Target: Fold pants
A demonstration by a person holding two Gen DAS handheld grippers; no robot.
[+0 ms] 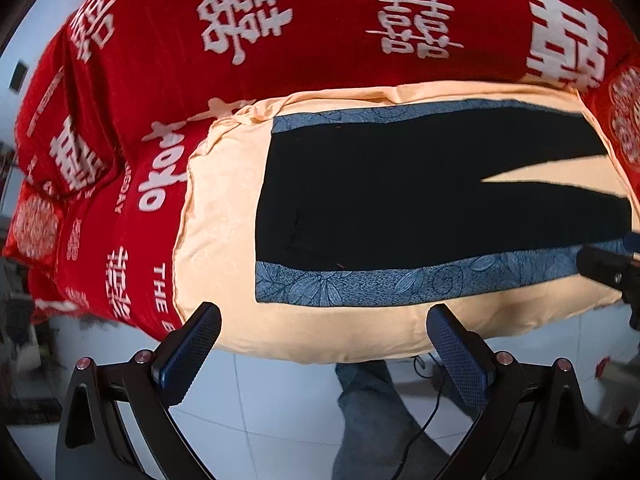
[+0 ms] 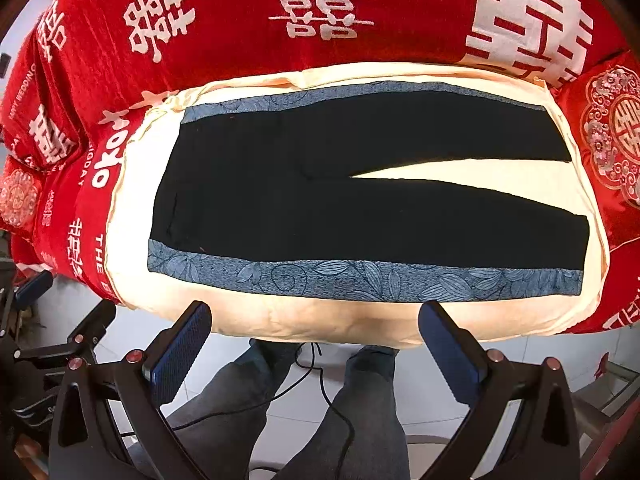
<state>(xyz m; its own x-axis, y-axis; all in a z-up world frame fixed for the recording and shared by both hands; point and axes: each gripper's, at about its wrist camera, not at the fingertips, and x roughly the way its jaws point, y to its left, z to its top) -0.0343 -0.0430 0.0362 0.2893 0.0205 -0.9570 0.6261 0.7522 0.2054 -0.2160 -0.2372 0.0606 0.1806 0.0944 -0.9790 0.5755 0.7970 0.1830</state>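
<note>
I hold one claw in each hand, and both hang in the air in front of the bed, above the white tile floor (image 2: 132, 332). My left claw (image 1: 322, 344) is spread wide, with nothing between its two fingers. My right claw (image 2: 316, 340) is also spread wide and empty.

The pants (image 2: 320, 200) lie flat and unfolded on a cream cushion (image 2: 304, 320), which rests on the red blanket (image 2: 240, 56) with white characters. The pants are black, with a blue patterned stripe (image 2: 360, 280) along each outer side. The waist is at the left, and the two legs go to the right, with a narrow open wedge of cushion between them. The near stripe runs close to the front edge of the cushion, just beyond my fingertips, but neither claw touches the cloth.

In the right view I see my legs (image 2: 360, 408) in grey trousers below, and a black cable (image 2: 320, 392) on the floor between them.
</note>
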